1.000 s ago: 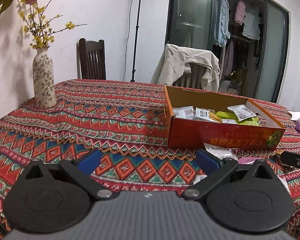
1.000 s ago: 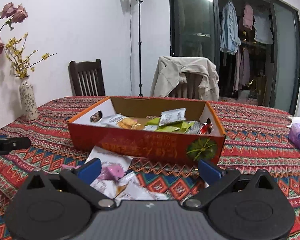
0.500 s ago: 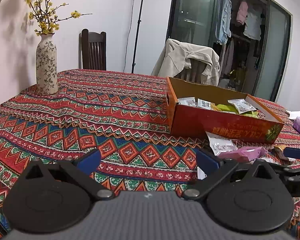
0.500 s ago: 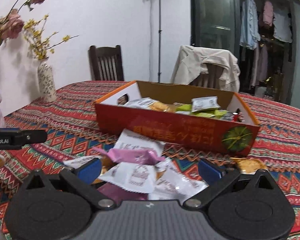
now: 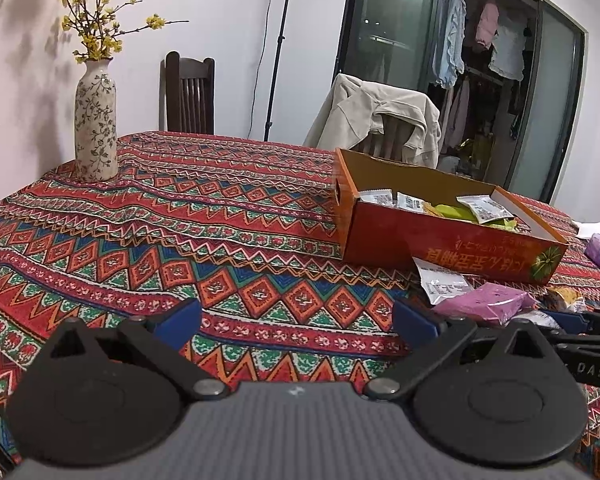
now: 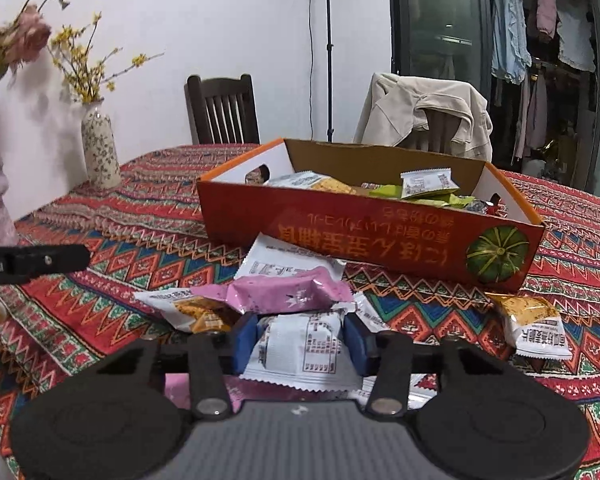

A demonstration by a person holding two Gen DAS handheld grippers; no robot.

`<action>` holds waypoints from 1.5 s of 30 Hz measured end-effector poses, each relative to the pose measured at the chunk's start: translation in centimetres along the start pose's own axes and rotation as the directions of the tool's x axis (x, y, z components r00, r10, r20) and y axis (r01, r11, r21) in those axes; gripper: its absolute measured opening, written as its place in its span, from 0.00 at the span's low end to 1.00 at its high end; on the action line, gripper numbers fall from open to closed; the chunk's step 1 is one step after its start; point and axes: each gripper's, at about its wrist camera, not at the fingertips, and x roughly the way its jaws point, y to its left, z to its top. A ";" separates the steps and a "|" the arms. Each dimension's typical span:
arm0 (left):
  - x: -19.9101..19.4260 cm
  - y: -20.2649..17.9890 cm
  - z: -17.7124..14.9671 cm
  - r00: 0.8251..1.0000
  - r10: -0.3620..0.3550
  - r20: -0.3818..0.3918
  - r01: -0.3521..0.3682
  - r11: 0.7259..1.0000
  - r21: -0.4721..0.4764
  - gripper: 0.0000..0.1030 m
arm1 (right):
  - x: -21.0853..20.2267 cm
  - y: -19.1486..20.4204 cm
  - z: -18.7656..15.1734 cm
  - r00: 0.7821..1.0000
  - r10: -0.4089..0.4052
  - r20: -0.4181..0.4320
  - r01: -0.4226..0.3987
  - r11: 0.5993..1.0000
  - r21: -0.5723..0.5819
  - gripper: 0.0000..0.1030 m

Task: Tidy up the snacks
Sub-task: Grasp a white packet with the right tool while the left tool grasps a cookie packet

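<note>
Snack packets lie in a loose heap on the desk (image 6: 100, 264) just in front of the orange cardboard box (image 6: 364, 240), low and central in the right wrist view. The right gripper (image 6: 300, 342) has its blue fingers drawn in on either side of a white packet (image 6: 300, 350) at the near edge of that heap, and they appear to be pinching it, though the packet's lower part runs under the gripper body, so how firm the hold is I cannot say. A pink packet (image 6: 276, 292) lies just behind the white one, its long axis running left to right across the frame, with a pale packet (image 6: 288, 258) behind it touching the box front, an orange-printed one (image 6: 196, 312) at the left of the heap and another orange-printed packet (image 6: 534, 326) apart at the lower right. From the held packet the box lies straight ahead and slightly up the frame, its open top already carrying several packets, so the coming move looks like a lift over the near wall and forward. The left gripper (image 5: 296, 320) hangs over bare cloth with its fingers spread wide and nothing between them; in its view the heap and the box sit at the right edge, so the right hand is clearly the nearer one. A flowered vase (image 5: 95, 126) stands well apart at the upper left.
</note>
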 end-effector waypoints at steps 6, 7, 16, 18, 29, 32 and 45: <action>0.6 -1.5 0.0 1.000 -0.020 -0.019 0.020 1.000 0.006 1.00 | -1.8 -1.4 0.0 0.997 -0.026 0.069 0.024 0.999 0.033 0.43; 0.7 -1.8 0.0 0.999 -0.026 -0.023 0.026 1.000 0.010 1.00 | -2.1 -1.8 0.1 0.996 -0.036 0.080 0.033 0.999 0.043 0.43; 2.9 -6.1 -0.4 0.990 -0.095 -0.108 0.100 0.994 0.040 1.00 | -4.5 -5.2 -0.1 0.982 -0.096 0.166 0.075 0.989 0.125 0.43; 3.5 -7.1 -0.7 0.985 -0.107 -0.134 0.115 0.992 0.053 1.00 | -4.6 -5.8 -0.3 0.981 -0.100 0.168 0.078 0.988 0.134 0.43; 5.6 -8.7 -1.5 0.978 -0.073 -0.197 0.098 0.988 0.119 1.00 | -4.5 -7.5 -1.3 0.983 -0.085 0.165 0.056 0.983 0.175 0.43; 6.9 -8.8 -1.4 0.974 -0.010 -0.227 0.044 0.989 0.142 1.00 | -4.4 -7.6 -1.5 0.984 -0.077 0.162 0.048 0.983 0.179 0.44; 7.1 -9.0 -1.6 0.977 0.032 -0.212 0.004 0.986 0.167 0.87 | -4.2 -7.3 -2.0 0.987 -0.051 0.153 0.024 0.985 0.171 0.44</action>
